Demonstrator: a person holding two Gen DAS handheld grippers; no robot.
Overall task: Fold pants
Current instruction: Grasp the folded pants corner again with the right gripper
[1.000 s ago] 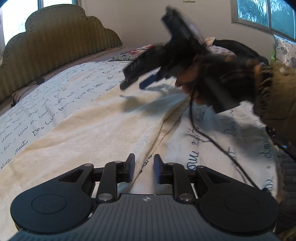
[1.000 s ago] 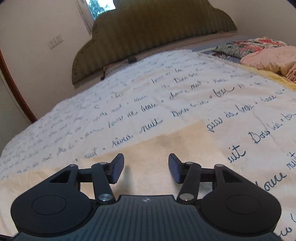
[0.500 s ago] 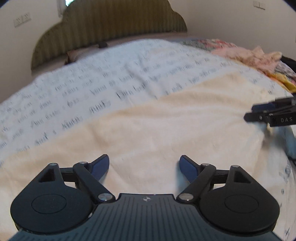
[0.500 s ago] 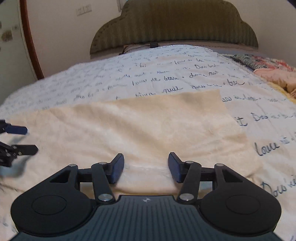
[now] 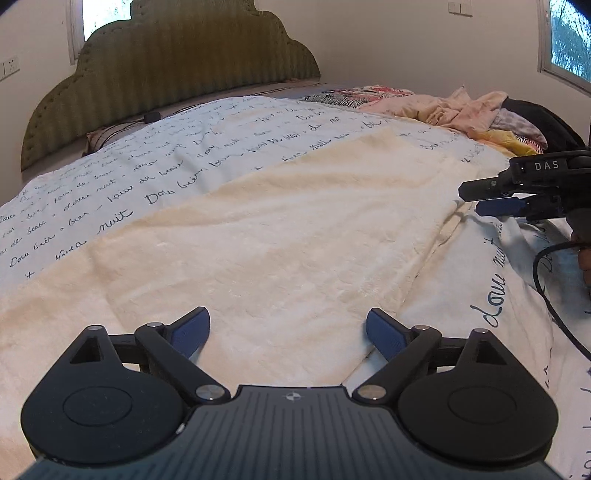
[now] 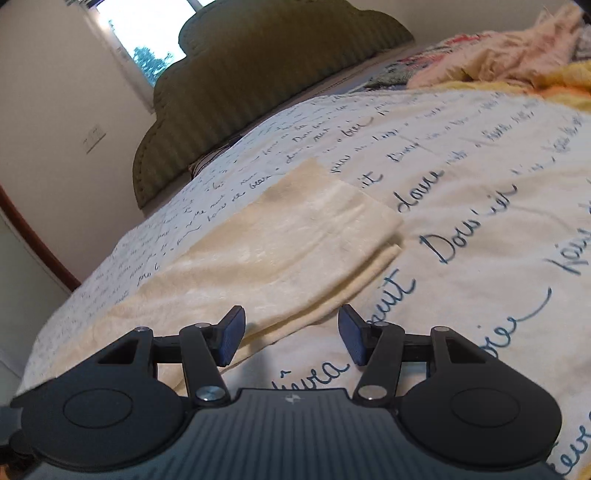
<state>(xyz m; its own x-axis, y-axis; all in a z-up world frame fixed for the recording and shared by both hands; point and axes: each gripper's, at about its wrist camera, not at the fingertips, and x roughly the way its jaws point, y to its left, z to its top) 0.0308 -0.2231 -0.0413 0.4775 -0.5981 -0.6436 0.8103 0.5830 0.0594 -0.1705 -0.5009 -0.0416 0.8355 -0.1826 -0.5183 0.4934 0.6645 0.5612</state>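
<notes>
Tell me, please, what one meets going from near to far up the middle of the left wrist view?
Left gripper → cream pants → script-printed bedspread → olive headboard → wall.

Before you: a white bedspread [image 5: 229, 147] printed with dark cursive script, backed by an olive scalloped headboard [image 5: 177, 74]. Crumpled pink and yellow clothes [image 5: 458, 110] lie heaped at its far right; a black cable [image 5: 546, 295] crosses its near right.

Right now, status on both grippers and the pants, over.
Left gripper open, empty, over cream pants. Right gripper open, empty, at the pants' edge. Pants flat on the bedspread. Clothes pile off to the far side, nothing blocking.
</notes>
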